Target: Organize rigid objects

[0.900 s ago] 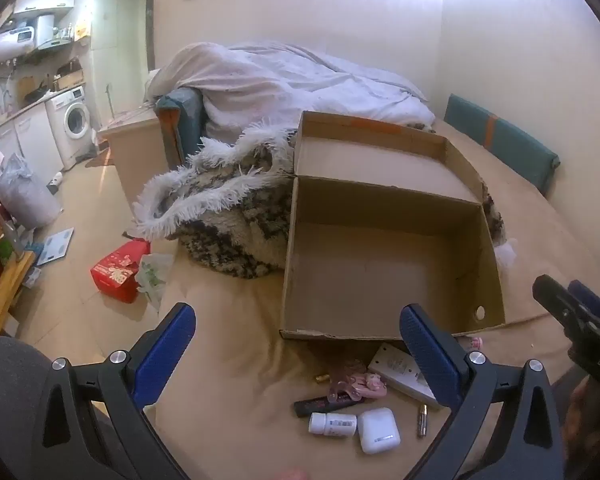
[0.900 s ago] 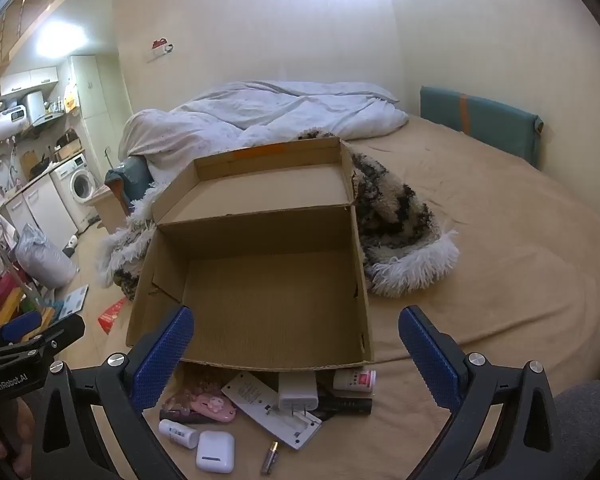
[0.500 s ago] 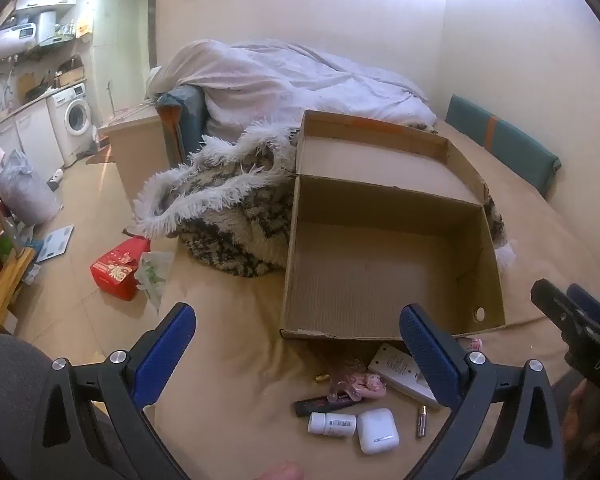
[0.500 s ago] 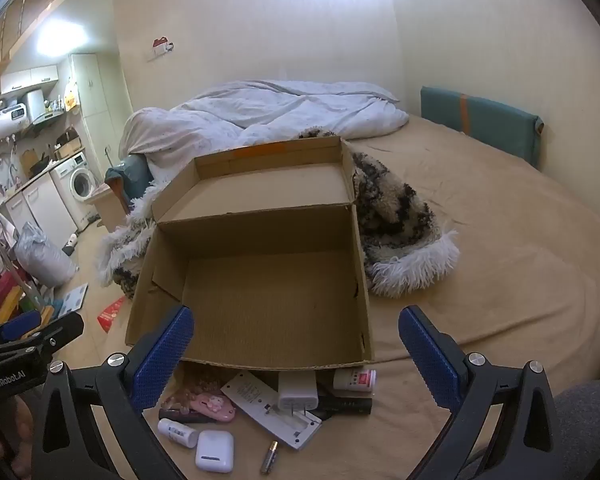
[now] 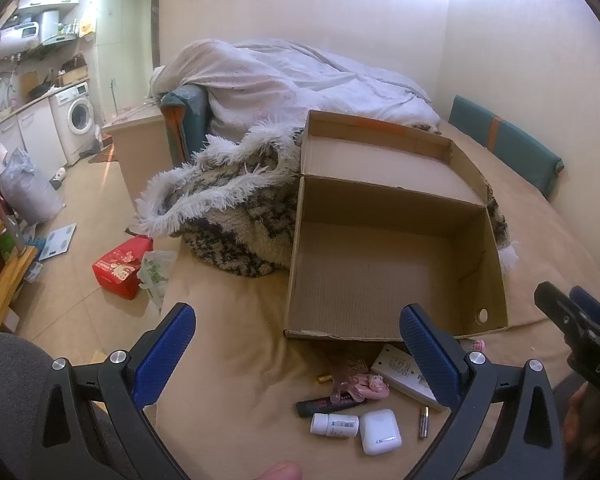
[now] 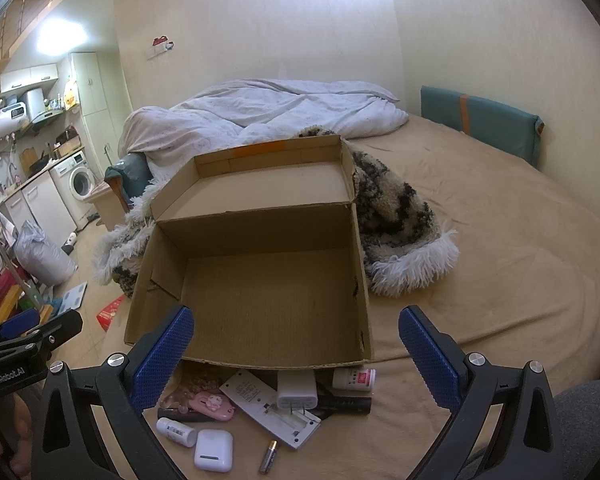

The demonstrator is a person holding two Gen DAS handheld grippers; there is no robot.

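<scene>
Both grippers' fingers (image 6: 162,354) spread wide, empty, above small items (image 6: 214,450) before the cardboard box (image 6: 260,292).

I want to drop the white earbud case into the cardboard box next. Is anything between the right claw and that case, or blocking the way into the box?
Nothing visible does. The right claw is open and empty above the white earbud case, which lies uncovered. The cardboard box is open and empty; only its low front wall must be cleared.
</scene>
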